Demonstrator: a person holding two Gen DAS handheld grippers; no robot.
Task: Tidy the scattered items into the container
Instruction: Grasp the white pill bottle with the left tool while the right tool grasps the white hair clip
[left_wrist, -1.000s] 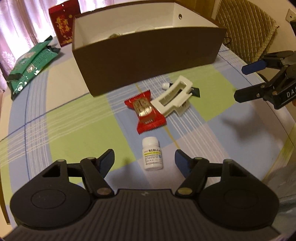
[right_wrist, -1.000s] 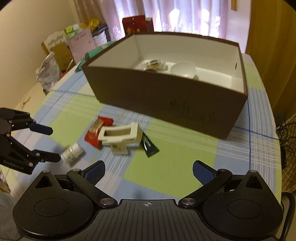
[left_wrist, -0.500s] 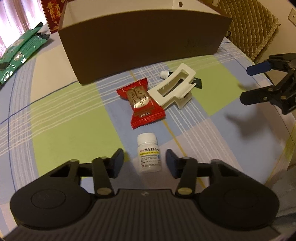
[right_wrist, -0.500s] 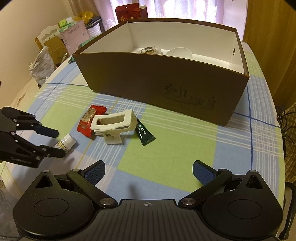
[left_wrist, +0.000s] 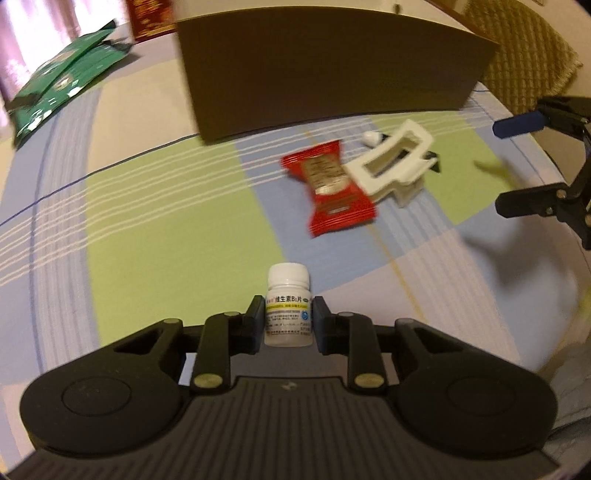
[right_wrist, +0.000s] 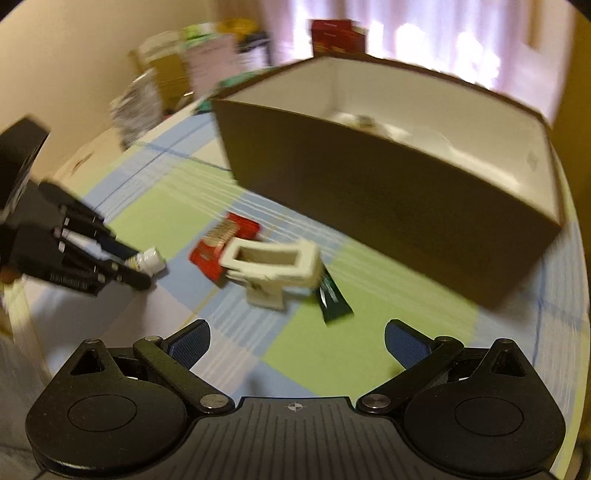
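Observation:
A small white pill bottle (left_wrist: 288, 291) lies on the checked tablecloth. My left gripper (left_wrist: 289, 314) is closing on it, and both pads press its sides. In the right wrist view the same gripper (right_wrist: 136, 266) holds the bottle (right_wrist: 149, 260) at the left. Beyond it lie a red candy packet (left_wrist: 330, 192), a white hair claw clip (left_wrist: 391, 170) and a dark green sachet (right_wrist: 334, 302). The brown box (right_wrist: 388, 221) with white inner walls stands behind them, with blurred items inside. My right gripper (right_wrist: 295, 343) is open with nothing between its fingers, above the cloth near the sachet.
Green foil packets (left_wrist: 62, 81) and a red carton (left_wrist: 151, 14) lie at the far left of the table. A quilted chair back (left_wrist: 524, 55) stands beyond the table's right edge. Bags and boxes (right_wrist: 177, 74) clutter the room's corner.
My left gripper has come down over the pill bottle and its jaws have shut on it. The right gripper stayed open but has rolled and shifted, and its view is now blurred.

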